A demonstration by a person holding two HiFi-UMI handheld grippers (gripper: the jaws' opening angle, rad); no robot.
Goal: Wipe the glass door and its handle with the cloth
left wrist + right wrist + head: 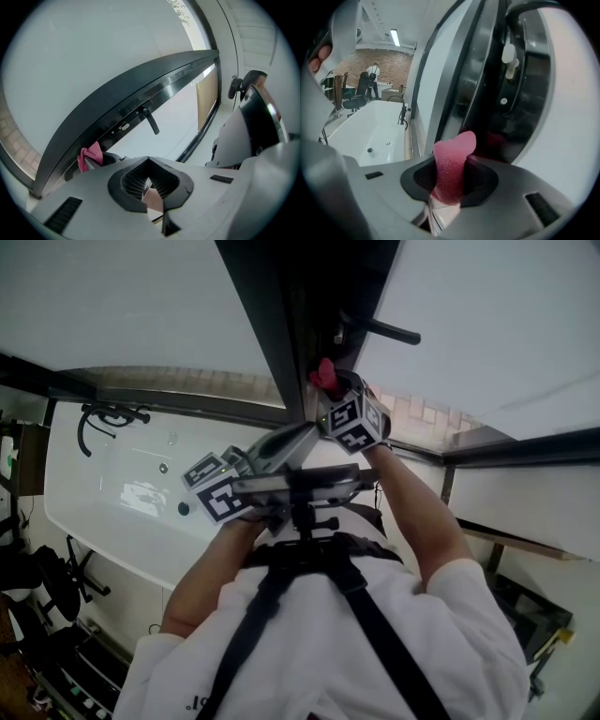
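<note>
the right gripper has its jaws clamped on a fold of the pink cloth. a rounded tuft pokes out past the tips, so that fabric rather than plastic meets the door. the tuft sits against the dark door frame, a little way along it from the handle, near the handle but not touching it. the pale panes of the glass door spread away on both sides of the handle. the left gripper hangs back from the handle with its jaws drawn together on nothing, probably parked clear of the wiping path. by the look of it, the frame edge is getting the cloth now and the handle is not yet reached.
</note>
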